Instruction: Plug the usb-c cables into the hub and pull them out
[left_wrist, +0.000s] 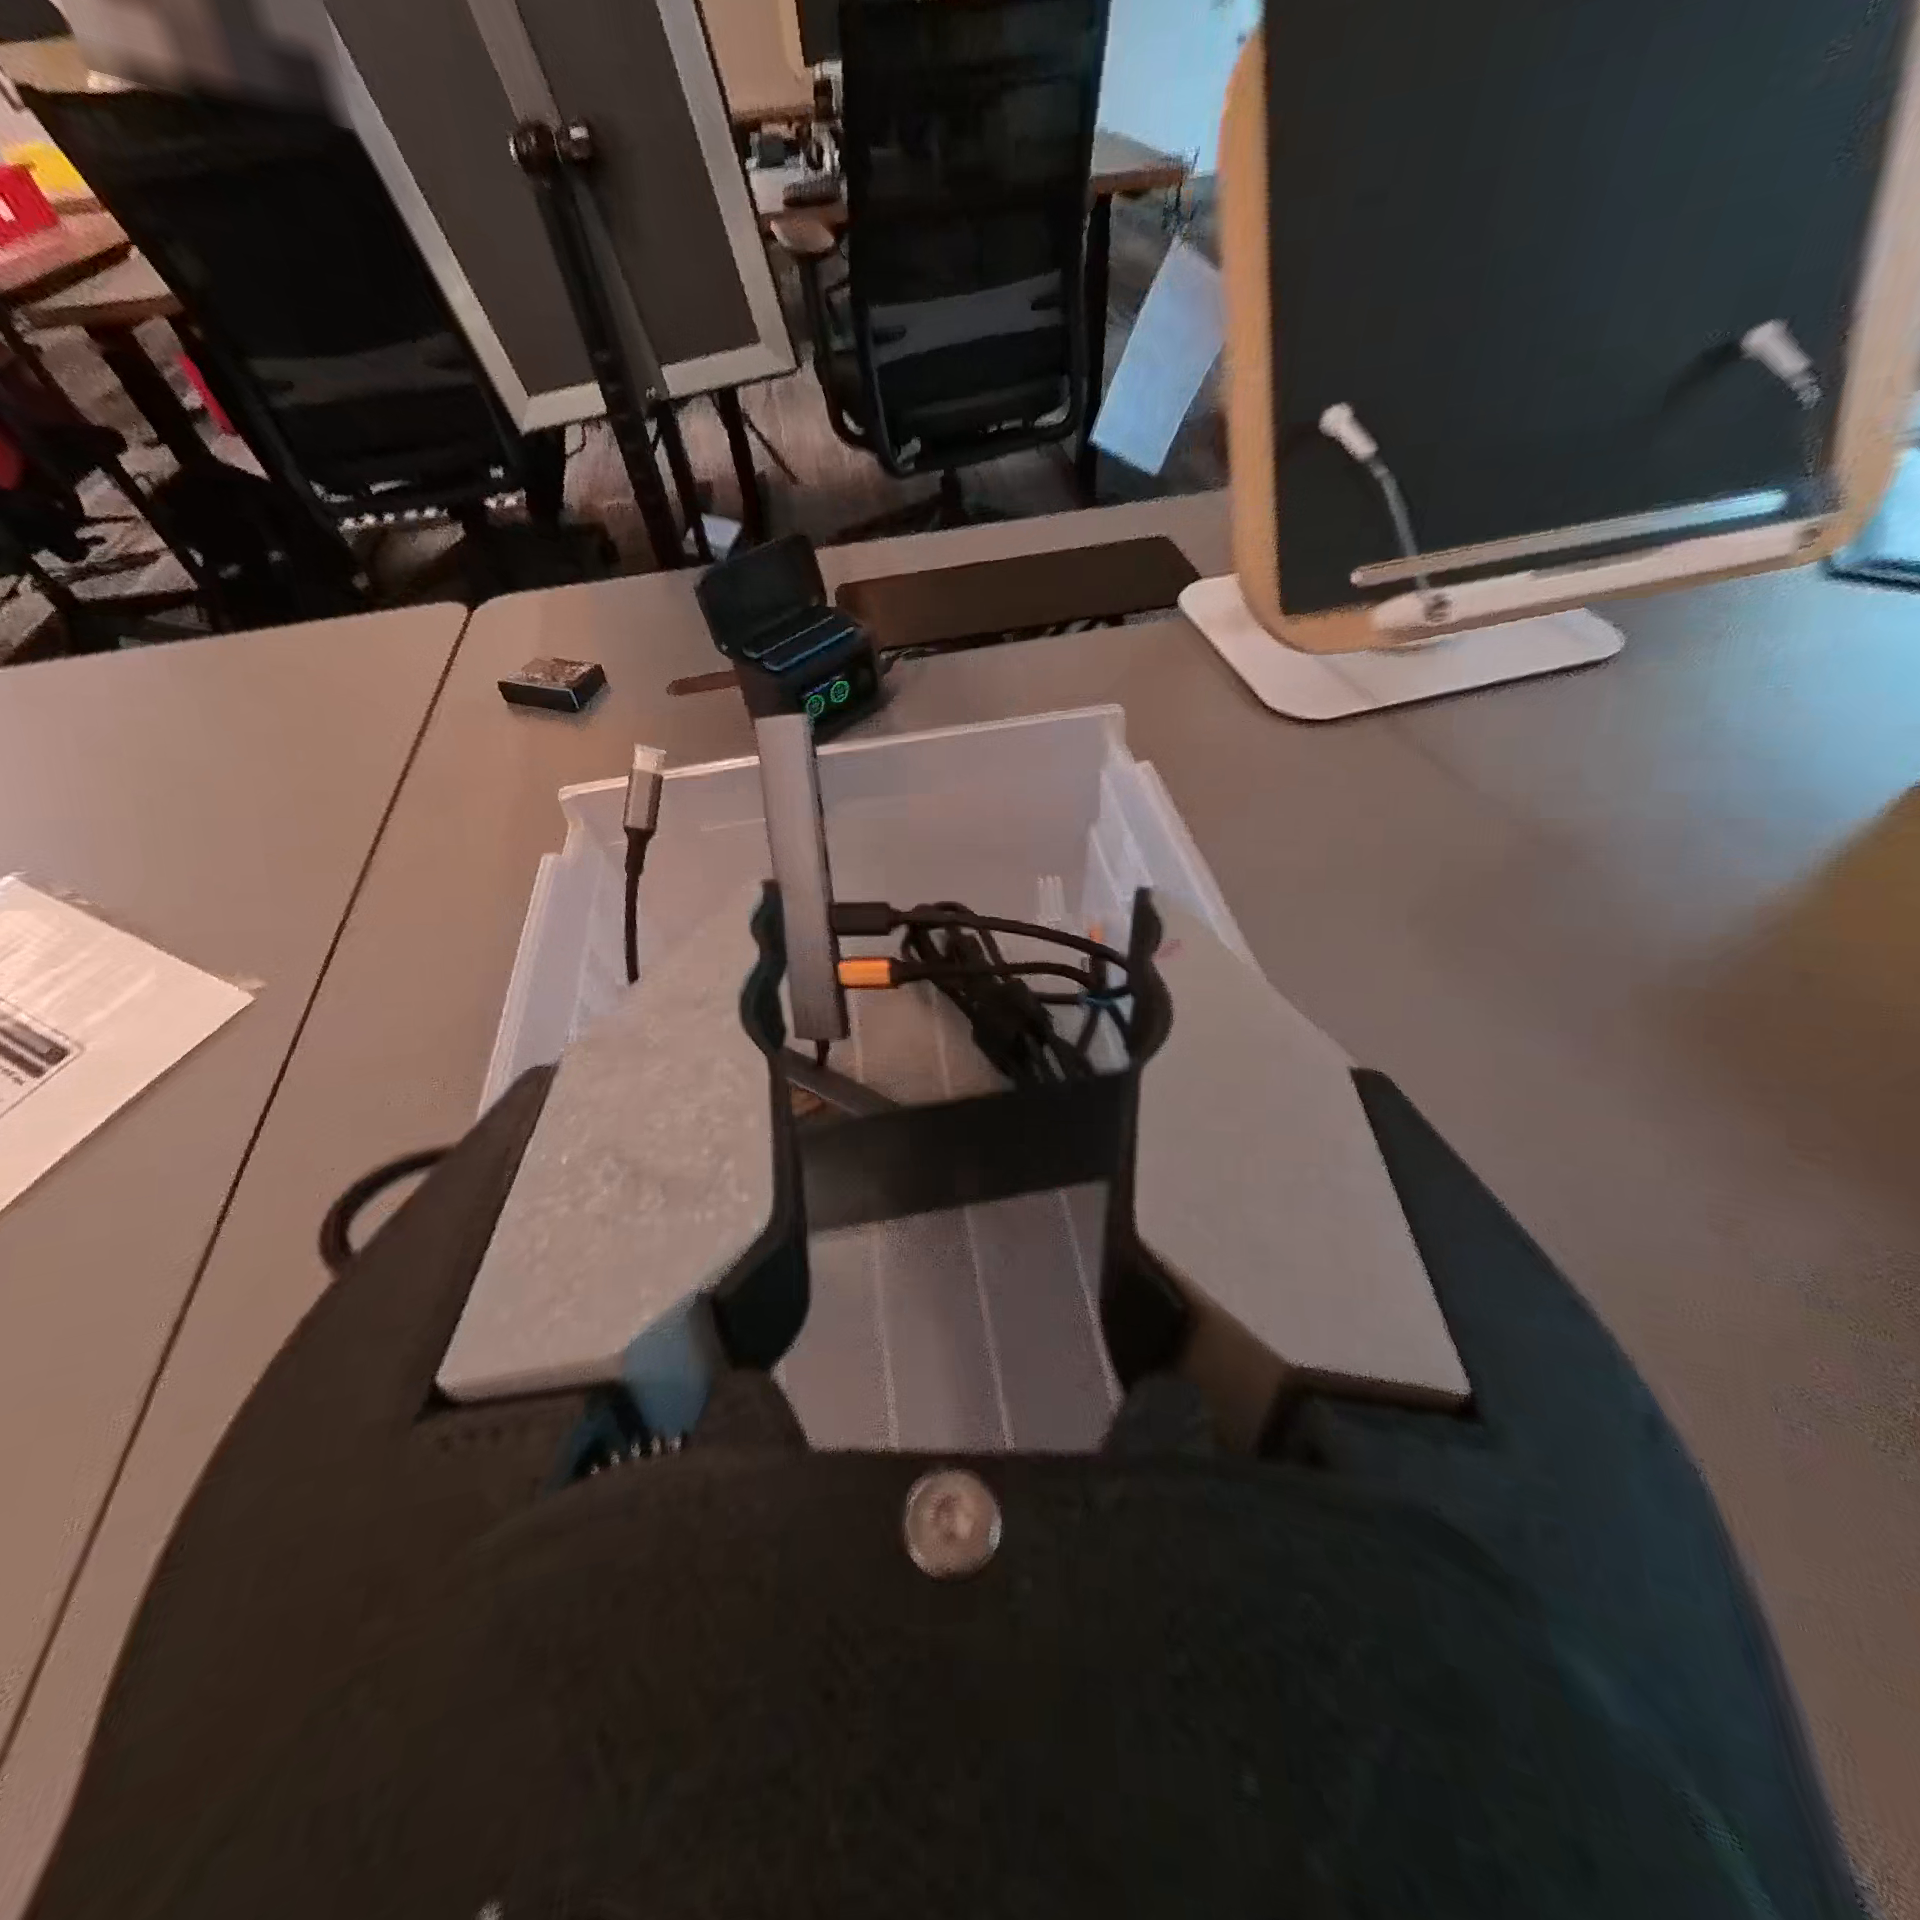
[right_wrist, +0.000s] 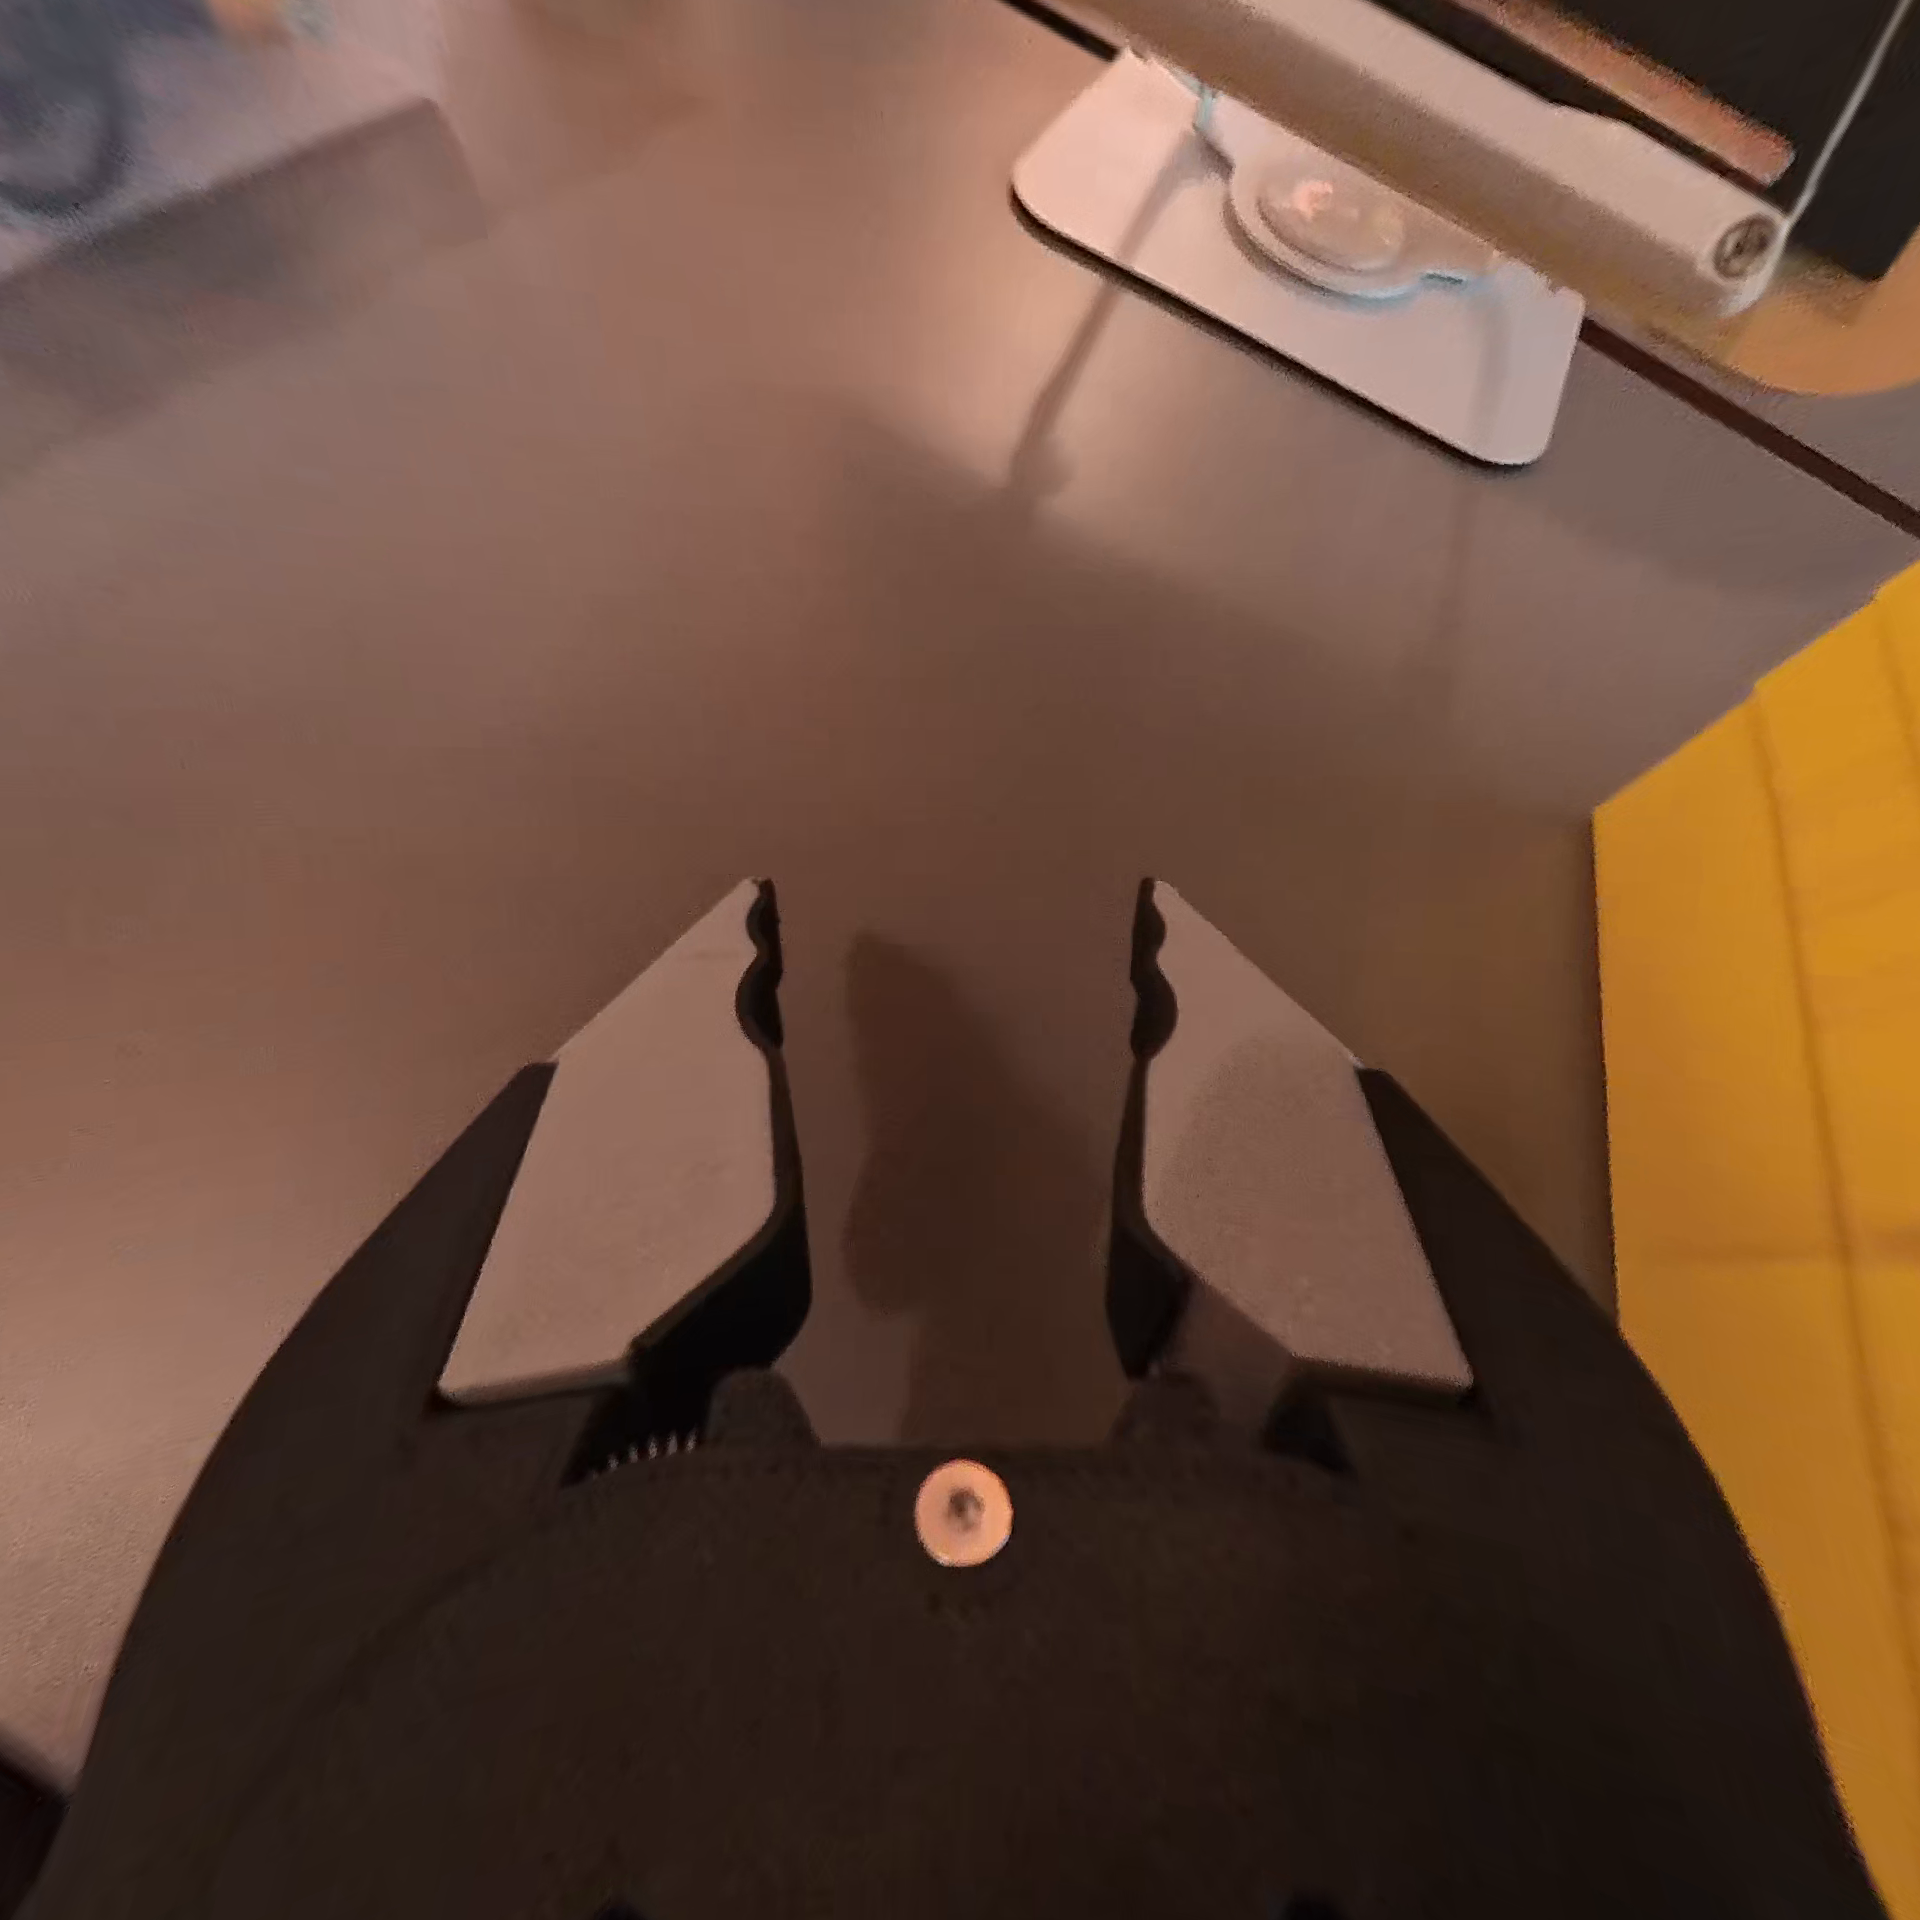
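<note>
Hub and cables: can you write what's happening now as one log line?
left gripper: open beside hub | black plug, orange plug: plugged in | right gripper: open, empty

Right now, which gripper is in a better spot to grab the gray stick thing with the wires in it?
Left. The left gripper hangs open over the clear bin, with the hub standing beside its left finger. The right gripper is open above bare table, with no hub or cable in its view.
</note>
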